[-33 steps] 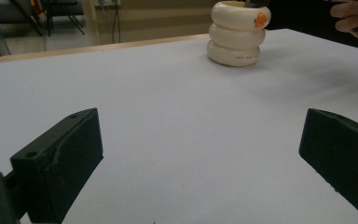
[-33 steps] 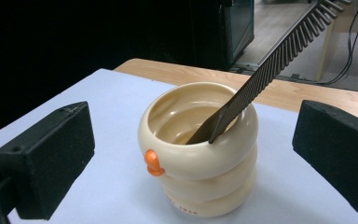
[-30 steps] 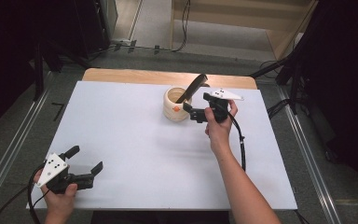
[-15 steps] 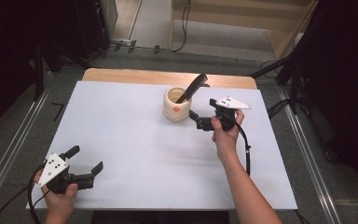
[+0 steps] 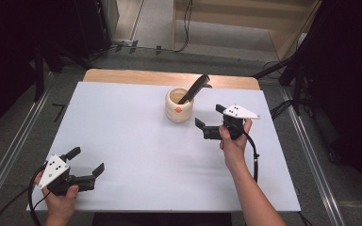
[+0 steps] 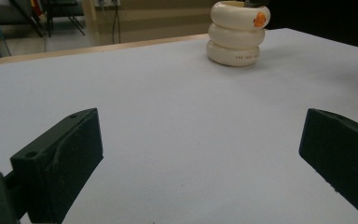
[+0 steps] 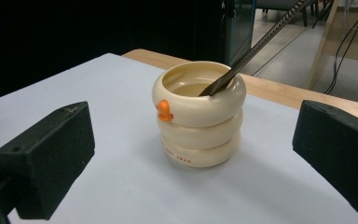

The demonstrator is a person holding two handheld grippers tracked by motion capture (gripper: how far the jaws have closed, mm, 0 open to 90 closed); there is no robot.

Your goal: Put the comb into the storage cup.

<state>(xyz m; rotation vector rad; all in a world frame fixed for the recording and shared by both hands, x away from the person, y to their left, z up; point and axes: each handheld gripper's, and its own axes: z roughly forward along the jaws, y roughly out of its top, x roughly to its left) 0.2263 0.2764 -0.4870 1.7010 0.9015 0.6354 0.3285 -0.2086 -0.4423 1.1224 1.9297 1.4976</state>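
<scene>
The right tool hung just beside the cream cup, jaws apart and facing it, leaving the leaning dark utensil free; the left tool rested apart, also spread.

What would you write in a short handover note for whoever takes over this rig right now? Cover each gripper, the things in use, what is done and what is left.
Left gripper: jaws open, holding nothing, near the front left corner of the table.
Right gripper: jaws open, holding nothing, just right of the cup, not touching it.
Cup: cream, ribbed, upright toward the back of the table.
Comb: dark, standing in the cup, leaning on its rim.
Done: comb sits in the cup.
Left: probably nothing; maybe just pull the right gripper clear.
</scene>
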